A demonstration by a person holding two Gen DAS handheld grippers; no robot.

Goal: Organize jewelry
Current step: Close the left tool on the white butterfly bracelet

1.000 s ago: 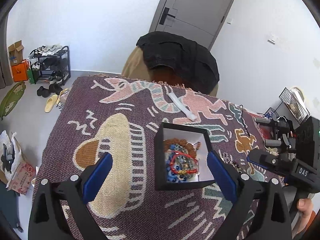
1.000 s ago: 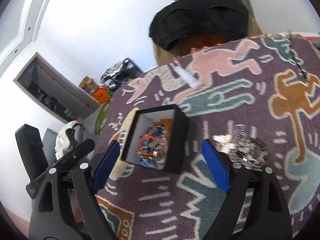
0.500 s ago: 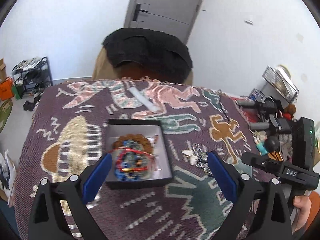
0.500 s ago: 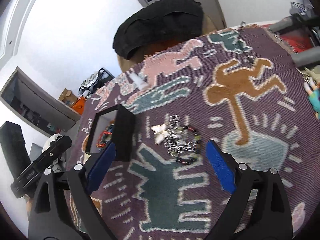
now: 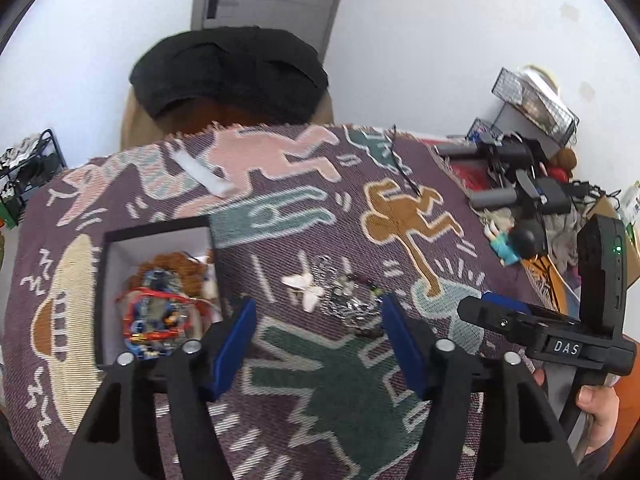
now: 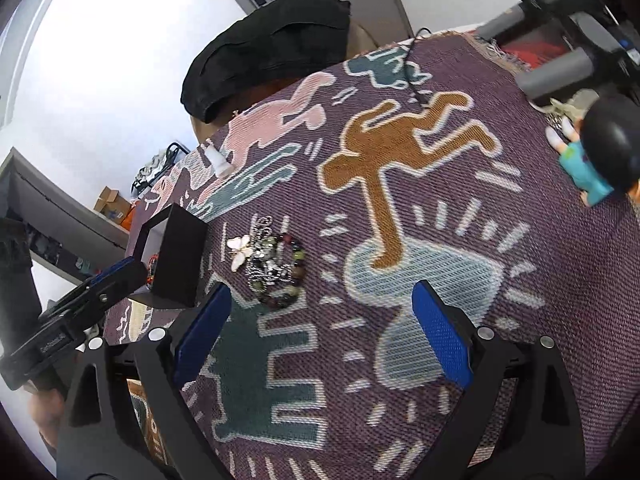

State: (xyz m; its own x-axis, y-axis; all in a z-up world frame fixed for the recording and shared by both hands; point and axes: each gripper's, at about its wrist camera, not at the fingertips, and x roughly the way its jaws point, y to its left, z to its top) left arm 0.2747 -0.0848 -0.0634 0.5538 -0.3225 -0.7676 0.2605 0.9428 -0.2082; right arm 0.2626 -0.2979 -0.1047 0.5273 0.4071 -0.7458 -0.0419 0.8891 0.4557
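A: Where is the jewelry sitting right now?

B: Some of it is already lying in the black box (image 5: 156, 292). I am seeing a red bead bracelet (image 5: 154, 314), blue beads and something brown in there. The box is sitting just to the left of the left gripper (image 5: 318, 344).

A: And the rest?

B: A small pile (image 5: 344, 296) is waiting on the woven blanket (image 5: 320, 400) that is covering the desk. It is lying right in front of the left gripper, between its blue pads (image 5: 234, 346). The pile is holding a white butterfly piece (image 5: 302, 284), some silvery chain and a dark bead bracelet (image 6: 288, 276).

A: Are the grippers holding anything?

B: No. Both are standing wide apart with nothing between the pads. The right gripper (image 6: 320, 340) is hanging above the blanket, and the pile is ahead of it and off to its left.

A: So how much is finished?

B: I am guessing about half. The box is partly filled, and the pile is waiting to go in. The chain is looking tangled with the beads, so it may come up in one clump.
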